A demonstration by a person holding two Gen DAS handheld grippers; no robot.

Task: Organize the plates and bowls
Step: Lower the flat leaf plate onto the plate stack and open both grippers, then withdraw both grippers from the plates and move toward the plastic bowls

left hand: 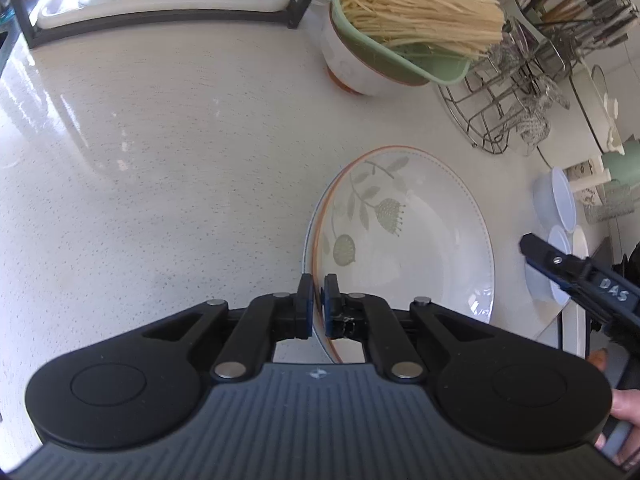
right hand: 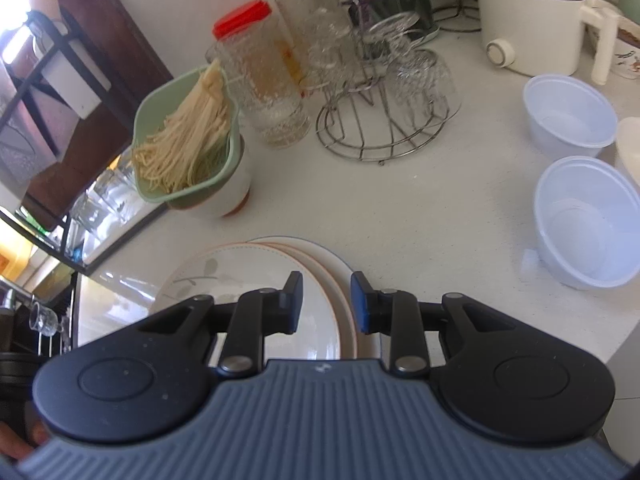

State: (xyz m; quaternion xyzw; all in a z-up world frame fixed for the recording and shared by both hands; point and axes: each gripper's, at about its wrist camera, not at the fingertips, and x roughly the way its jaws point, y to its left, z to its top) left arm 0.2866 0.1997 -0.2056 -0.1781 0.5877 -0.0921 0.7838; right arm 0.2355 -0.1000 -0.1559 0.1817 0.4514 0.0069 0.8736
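Note:
My left gripper [left hand: 319, 304] is shut on the near rim of a white plate with a grey leaf pattern and orange edge [left hand: 420, 232]; a second plate's rim shows just under it. In the right wrist view the leaf plate [right hand: 240, 280] lies on a stack of plates [right hand: 340, 276] on the white counter. My right gripper [right hand: 326, 300] is open, its jaws astride the right rims of the stack, touching nothing I can see. Its finger also shows in the left wrist view [left hand: 560, 264]. Two clear plastic bowls [right hand: 588, 224] [right hand: 568, 112] stand to the right.
A white bowl holding a green dish of dry noodles [right hand: 192, 148] stands behind the plates. A wire rack with upturned glasses [right hand: 384, 100], a red-lidded jar [right hand: 256, 68] and a white kettle [right hand: 536, 20] fill the back. A black shelf frame [left hand: 160, 20] holds glassware at the far left.

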